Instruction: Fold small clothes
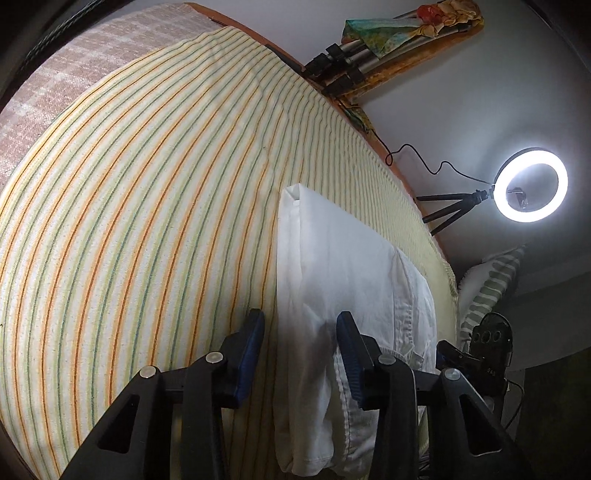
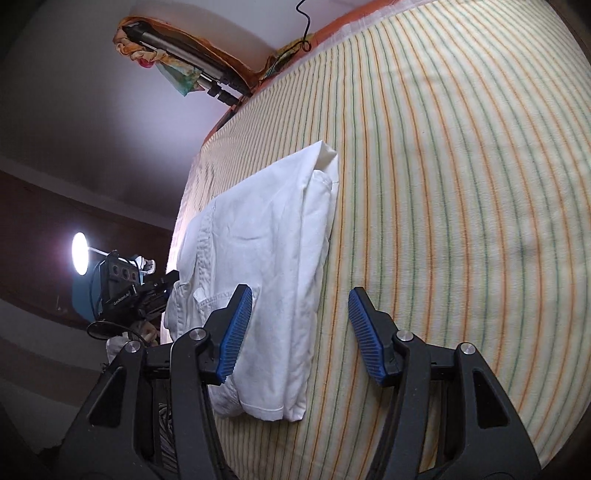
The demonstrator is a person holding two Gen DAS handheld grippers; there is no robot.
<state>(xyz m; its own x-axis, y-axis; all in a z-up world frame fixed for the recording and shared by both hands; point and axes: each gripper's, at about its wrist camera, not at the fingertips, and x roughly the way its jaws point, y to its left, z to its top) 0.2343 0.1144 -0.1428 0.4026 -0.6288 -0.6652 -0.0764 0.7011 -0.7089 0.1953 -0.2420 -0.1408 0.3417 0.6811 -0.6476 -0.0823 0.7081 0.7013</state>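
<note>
A white garment (image 1: 332,280), folded into a long narrow strip, lies on the striped bedsheet (image 1: 147,206) near the bed's edge. My left gripper (image 1: 301,328) is open and empty, its jaws astride the garment's near left edge. In the right wrist view the same garment (image 2: 266,236) lies lengthwise. My right gripper (image 2: 301,306) is open and empty above the garment's near right edge. The other gripper (image 2: 129,291) shows at the garment's far side there.
A lit ring light on a small tripod (image 1: 530,184) stands past the bed's edge. A striped pillow (image 1: 491,280) lies beside it. Folded tripod legs (image 1: 354,62) and a colourful cloth (image 1: 373,35) lie at the bed's far end. Open sheet stretches wide (image 2: 461,184).
</note>
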